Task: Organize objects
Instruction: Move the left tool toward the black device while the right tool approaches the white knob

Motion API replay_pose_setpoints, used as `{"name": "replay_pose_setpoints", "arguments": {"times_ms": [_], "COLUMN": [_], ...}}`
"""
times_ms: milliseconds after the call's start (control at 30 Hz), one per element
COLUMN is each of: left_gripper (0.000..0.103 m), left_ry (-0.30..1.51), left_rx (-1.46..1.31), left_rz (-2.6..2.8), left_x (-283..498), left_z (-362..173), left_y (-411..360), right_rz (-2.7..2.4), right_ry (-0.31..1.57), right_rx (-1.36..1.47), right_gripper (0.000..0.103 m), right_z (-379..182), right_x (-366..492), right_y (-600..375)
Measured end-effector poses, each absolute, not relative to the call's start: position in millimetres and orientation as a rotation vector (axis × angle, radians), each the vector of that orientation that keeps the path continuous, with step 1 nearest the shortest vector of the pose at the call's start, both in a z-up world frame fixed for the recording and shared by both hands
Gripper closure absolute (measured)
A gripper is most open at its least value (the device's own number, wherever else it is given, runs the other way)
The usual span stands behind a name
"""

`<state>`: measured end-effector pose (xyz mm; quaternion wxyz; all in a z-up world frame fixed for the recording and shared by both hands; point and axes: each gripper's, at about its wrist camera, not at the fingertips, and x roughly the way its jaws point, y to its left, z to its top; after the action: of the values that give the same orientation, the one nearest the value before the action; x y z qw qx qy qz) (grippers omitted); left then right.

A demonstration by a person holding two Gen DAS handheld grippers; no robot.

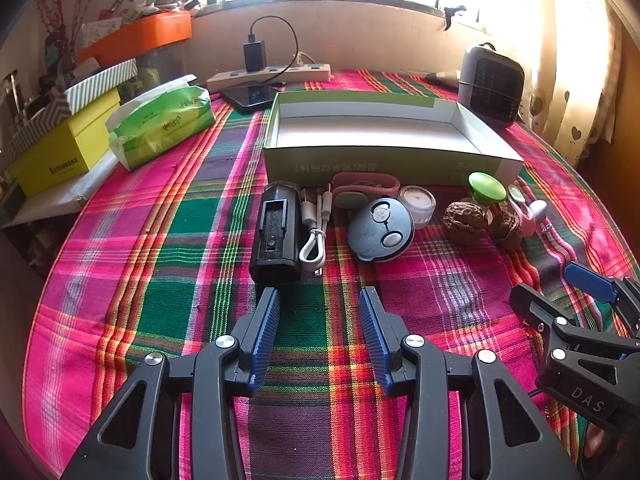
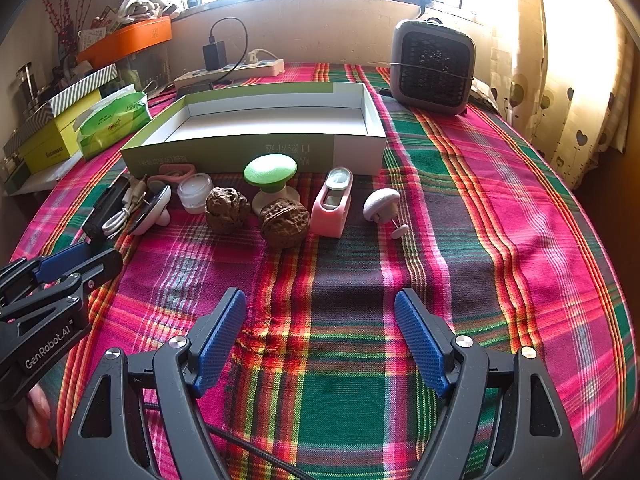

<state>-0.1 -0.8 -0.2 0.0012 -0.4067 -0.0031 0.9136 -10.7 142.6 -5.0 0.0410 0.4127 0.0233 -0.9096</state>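
Both jaws spread, empty. Black battery charger (image 1: 276, 232) lies lengthwise just ahead of left gripper (image 1: 319, 300); right gripper (image 2: 320, 304) farther.

Shallow green-and-white box (image 2: 256, 152) sits open and empty on the plaid cloth. Lined up along its near wall: black charger (image 1: 276, 232), coiled white cable (image 1: 314, 232), round dark-blue device (image 1: 380, 230), small white jar (image 2: 195, 192), two walnuts (image 2: 256, 216), green-capped knob (image 2: 271, 180), pink holder (image 2: 333, 206), white mushroom-shaped piece (image 2: 382, 204).

Pink-green-red plaid tablecloth (image 2: 500, 208), green-and-white box (image 2: 224, 152), green (glossy) knob (image 2: 270, 172), blue-padded black fingers (image 2: 218, 340)
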Motion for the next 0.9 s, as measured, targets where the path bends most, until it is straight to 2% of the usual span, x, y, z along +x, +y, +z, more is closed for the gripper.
{"name": "replay_pose_setpoints", "arguments": {"times_ms": [900], "left_gripper": [0.064], "left_ry": [-0.009], "left_rx": [-1.281], "left_rz": [2.871], "left_x": [-1.6], "left_z": [-0.3], "left_y": [-2.1], "right_rz": [-2.786], "right_ry": [0.072], "right_rx": [1.264], "right_gripper": [0.026], "right_z": [-4.6], "right_x": [-10.8], "right_y": [143.1]}}
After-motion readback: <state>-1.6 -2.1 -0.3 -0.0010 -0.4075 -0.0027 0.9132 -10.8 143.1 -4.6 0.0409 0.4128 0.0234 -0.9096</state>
